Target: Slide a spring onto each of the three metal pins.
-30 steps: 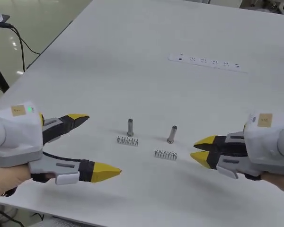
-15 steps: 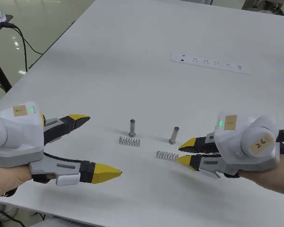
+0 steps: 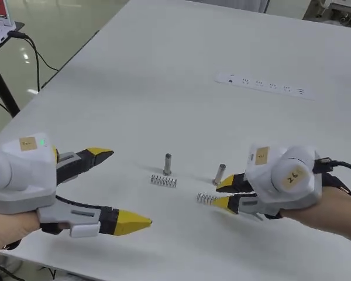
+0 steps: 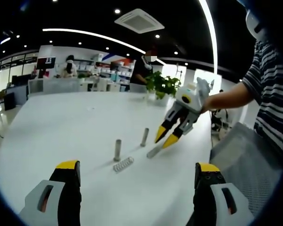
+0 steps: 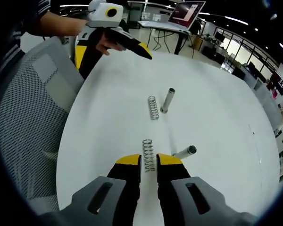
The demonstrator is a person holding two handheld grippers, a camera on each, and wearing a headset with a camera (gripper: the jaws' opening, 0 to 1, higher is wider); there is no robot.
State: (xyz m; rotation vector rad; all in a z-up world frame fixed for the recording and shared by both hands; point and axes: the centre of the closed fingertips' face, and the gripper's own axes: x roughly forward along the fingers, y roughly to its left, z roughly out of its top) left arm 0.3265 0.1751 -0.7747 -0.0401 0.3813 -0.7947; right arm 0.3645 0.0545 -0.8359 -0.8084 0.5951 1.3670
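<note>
The right tongs [image 3: 218,193] have reached the nearer spring [image 3: 206,199]; the left tongs [image 3: 127,187] hover wide open.
Over the last second the right tongs have slid leftward over the white table [image 3: 164,88]. Their jaws are a narrow gap apart with the spring's end between the tips, though no firm grip shows. The left tongs hold nothing. The left pin [image 3: 168,164] and right pin [image 3: 220,173] are bare, and the other spring [image 3: 164,181] lies just before the left pin.
</note>
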